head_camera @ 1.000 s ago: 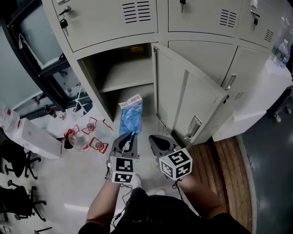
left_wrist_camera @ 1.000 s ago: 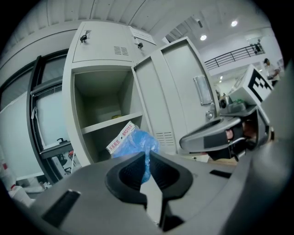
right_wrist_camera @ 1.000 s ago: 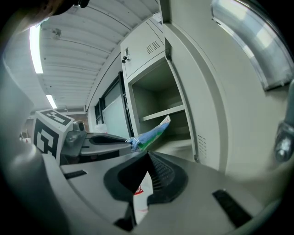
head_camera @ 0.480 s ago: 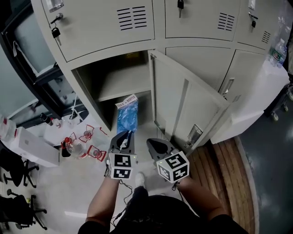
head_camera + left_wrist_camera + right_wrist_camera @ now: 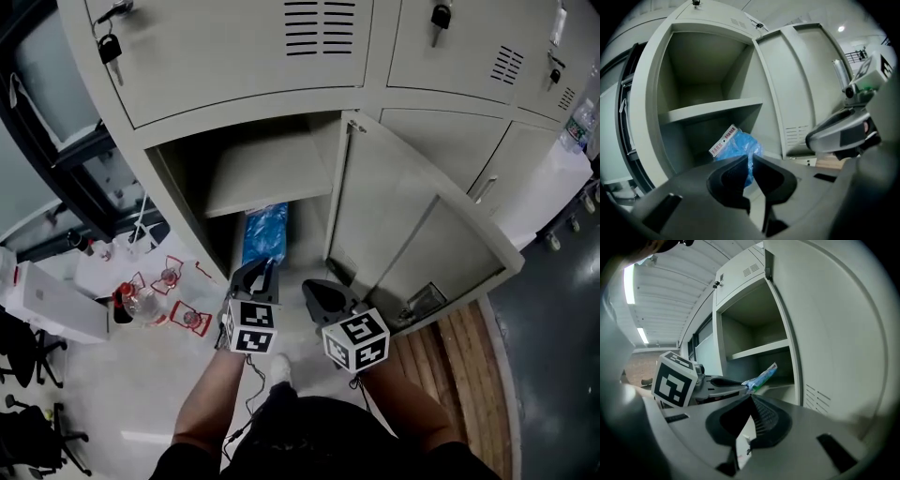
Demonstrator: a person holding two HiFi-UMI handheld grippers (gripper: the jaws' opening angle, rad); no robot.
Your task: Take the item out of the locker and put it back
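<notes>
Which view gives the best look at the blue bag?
Left gripper view: the blue bag faces the camera, white label card visible, its lower end pinched in the left tongs. Head view shows the bag from above, partly under the shelf. Right gripper view catches the bag only edge-on.

At your 12 o'clock stands a bank of grey-beige lockers (image 5: 216,56), with a padlock (image 5: 111,49) on an upper door. Pale floor (image 5: 122,394) runs to 8 o'clock, where black office chairs (image 5: 33,342) sit. Wooden boards (image 5: 459,352) lie at 4 o'clock beside dark grey flooring (image 5: 553,328). A strip light (image 5: 629,284) glows on the ceiling overhead.
</notes>
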